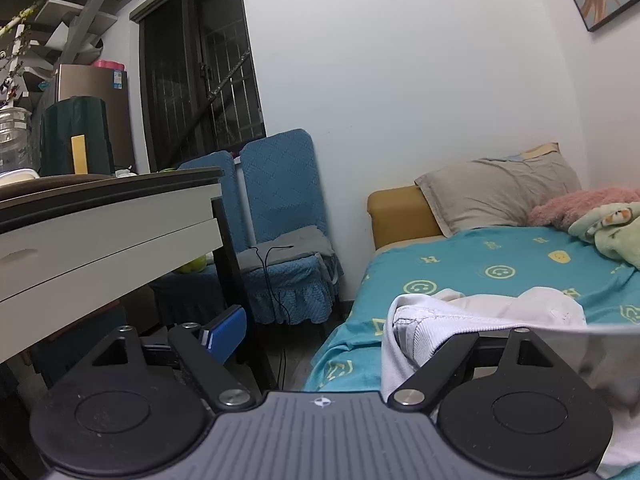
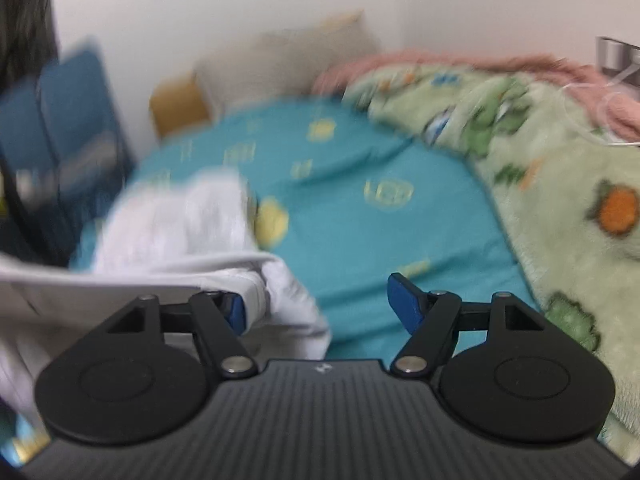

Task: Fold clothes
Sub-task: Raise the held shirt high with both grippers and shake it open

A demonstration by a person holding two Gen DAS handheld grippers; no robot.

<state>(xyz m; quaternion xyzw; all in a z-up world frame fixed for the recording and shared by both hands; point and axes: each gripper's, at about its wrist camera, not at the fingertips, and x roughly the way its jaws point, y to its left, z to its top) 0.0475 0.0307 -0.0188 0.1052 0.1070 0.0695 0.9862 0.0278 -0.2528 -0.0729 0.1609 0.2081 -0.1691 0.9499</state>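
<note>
Both grippers' fingers spread wide, gripping nothing: left gripper, right gripper, beside rumpled white ribbed garment on smooth teal bed sheet.

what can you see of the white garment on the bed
The white garment is crumpled, of ribbed knit with a stitched hem. It lies at the near edge of the teal smiley-print bedsheet, part hanging over the side. It drapes over the right finger of the left gripper and the left finger of the right gripper; both jaws stand open.

Left wrist view low beside bed, right wrist view blurred above it, both sharing pillow
</note>
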